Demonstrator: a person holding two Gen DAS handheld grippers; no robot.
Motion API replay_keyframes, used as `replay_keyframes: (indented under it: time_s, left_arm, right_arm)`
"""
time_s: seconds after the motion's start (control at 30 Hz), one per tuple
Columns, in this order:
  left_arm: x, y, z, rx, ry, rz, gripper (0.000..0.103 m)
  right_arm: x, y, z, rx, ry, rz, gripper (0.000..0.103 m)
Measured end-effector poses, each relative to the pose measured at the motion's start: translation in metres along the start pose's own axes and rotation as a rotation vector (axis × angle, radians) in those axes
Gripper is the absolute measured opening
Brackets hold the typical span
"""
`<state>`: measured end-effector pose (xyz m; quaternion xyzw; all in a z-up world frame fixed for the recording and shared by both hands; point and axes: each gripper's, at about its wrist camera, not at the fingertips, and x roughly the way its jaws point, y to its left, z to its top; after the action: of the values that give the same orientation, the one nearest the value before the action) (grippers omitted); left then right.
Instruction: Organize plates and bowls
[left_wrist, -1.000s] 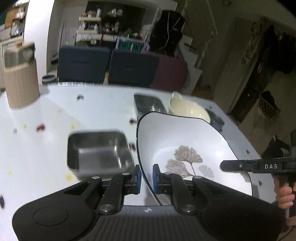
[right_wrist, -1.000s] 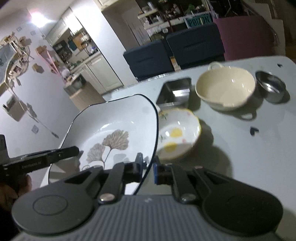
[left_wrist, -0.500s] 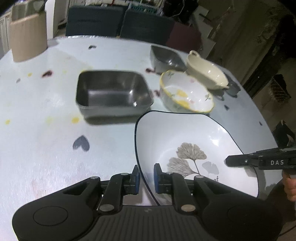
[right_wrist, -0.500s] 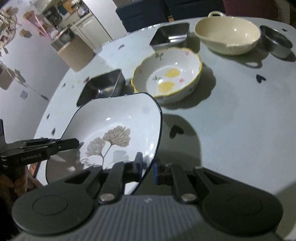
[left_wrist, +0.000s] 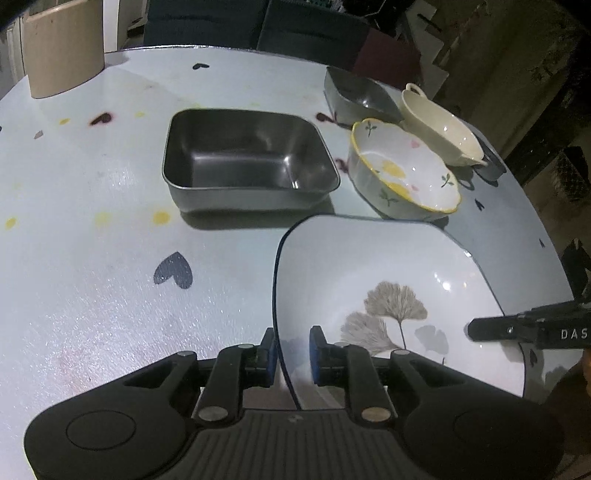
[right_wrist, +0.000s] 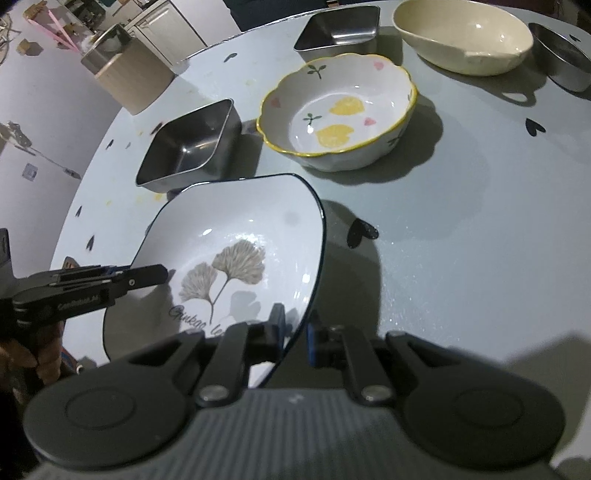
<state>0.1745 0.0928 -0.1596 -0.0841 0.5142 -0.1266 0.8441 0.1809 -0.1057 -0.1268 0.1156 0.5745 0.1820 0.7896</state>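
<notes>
Both grippers are pointed steeply down at the table (left_wrist: 92, 280), one on each side of the white leaf-printed plate (left_wrist: 388, 280). The left gripper (left_wrist: 291, 356) is set astride the plate's dark rim; its jaws are opening, and a gap is seen between the rim and the right-hand pad. The right gripper (right_wrist: 295, 334) is clamped on the opposite rim. The plate is seen low over the table's near edge; whether it rests there cannot be told. Just beyond it stand a square steel tray (left_wrist: 247, 162) and a yellow-rimmed flowered bowl (left_wrist: 402, 173), well apart from the grippers. Farther back, a second steel tray (right_wrist: 340, 31), a cream bowl (right_wrist: 465, 35) and a small steel bowl (right_wrist: 565, 55) are placed.
</notes>
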Motion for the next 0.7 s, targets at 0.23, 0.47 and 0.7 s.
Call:
replay_keyframes:
  time_s: [0.23,0.47,0.7]
  left_arm:
    - [0.0053,0.0009,0.0021,-0.001,0.008,0.01,0.021]
    - [0.0053,-0.0027,0.0016,0.019,0.019,0.022,0.021]
    - [0.0042,-0.0046,0.0011,0.045,0.02,0.026,0.021]
  right_arm:
    - [-0.0008,-0.0005,0.0027,0.006,-0.015,-0.027,0.012]
    - [0.0021,-0.0002,0.0045,0.004,-0.009,-0.038,0.012]
    - [0.0076,-0.0011,0.0053,0.029,-0.001,-0.06,0.012]
